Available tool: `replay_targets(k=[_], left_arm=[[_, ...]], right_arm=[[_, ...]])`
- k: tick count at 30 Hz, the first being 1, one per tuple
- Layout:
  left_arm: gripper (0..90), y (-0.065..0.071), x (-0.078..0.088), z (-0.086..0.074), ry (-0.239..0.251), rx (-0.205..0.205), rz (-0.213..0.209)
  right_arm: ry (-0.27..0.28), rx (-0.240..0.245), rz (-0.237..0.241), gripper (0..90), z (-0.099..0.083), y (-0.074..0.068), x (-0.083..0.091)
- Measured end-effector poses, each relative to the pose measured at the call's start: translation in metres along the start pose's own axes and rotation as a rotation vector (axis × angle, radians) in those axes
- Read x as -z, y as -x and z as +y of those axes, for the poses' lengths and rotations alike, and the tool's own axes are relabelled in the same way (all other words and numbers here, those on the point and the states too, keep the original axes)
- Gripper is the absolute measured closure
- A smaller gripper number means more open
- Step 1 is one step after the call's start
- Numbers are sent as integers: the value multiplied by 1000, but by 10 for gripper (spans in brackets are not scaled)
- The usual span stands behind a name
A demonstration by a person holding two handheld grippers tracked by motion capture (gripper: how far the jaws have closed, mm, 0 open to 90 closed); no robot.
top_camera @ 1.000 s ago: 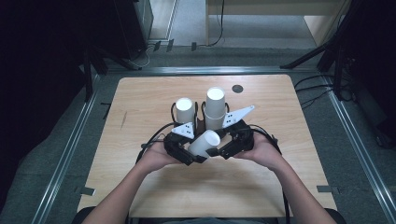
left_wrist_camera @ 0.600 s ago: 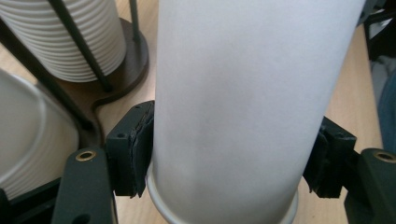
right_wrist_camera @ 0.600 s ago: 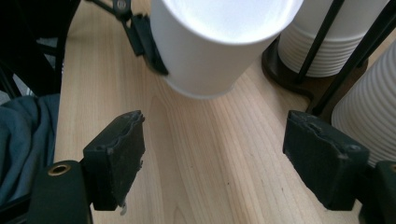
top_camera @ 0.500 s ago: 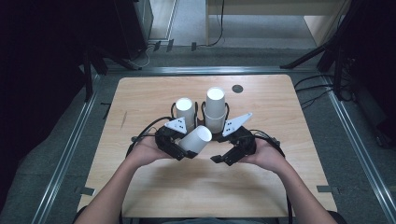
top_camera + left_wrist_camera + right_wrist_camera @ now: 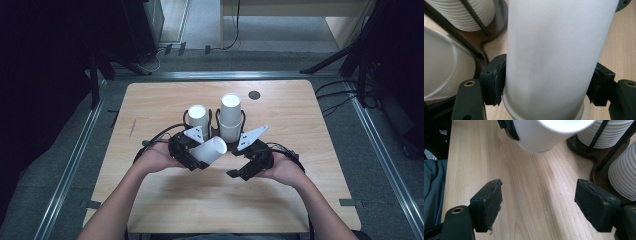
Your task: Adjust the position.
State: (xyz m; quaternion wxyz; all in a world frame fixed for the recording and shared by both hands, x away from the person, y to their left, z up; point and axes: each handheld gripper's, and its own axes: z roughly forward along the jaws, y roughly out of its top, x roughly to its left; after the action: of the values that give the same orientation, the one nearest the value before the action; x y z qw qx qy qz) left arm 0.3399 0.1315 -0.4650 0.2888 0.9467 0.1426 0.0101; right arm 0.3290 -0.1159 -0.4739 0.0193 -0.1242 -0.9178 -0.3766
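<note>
firmly pinched: smooth white paper cup (image 5: 549, 57).

On the table (image 5: 150, 105), two cup stacks stand side by side in a wire holder (image 5: 216, 131) near the centre, the shorter stack (image 5: 198, 118) to the left of the taller stack (image 5: 230, 116). Just in front of the holder, a single cup (image 5: 209, 150) lies tilted between the jaws of the left gripper (image 5: 192, 159), with the right gripper (image 5: 239, 172) to its right and apart from it. A small round disc (image 5: 254, 95) lies on the table behind and to the right of the taller stack.
</note>
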Motion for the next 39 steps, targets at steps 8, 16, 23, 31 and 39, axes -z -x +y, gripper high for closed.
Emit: replay_targets(k=[8, 16, 23, 31, 39], left_arm=[[283, 3, -19, 7, -47, -30, -39], [282, 13, -36, 14, -96, -81, -96], [279, 19, -41, 17, -93, -102, -140], [264, 22, -43, 16, -100, -129, -157], [142, 22, -40, 14, -63, -105, -136]], right_arm=[[7, -2, -10, 220, -2, 0, 2], [17, 14, -3, 226, 0, -2, 1], [22, 38, 25, 249, 5, -6, -2], [-5, 37, 77, 337, 7, -9, -6], [2, 44, 79, 335, 8, -8, -1]])
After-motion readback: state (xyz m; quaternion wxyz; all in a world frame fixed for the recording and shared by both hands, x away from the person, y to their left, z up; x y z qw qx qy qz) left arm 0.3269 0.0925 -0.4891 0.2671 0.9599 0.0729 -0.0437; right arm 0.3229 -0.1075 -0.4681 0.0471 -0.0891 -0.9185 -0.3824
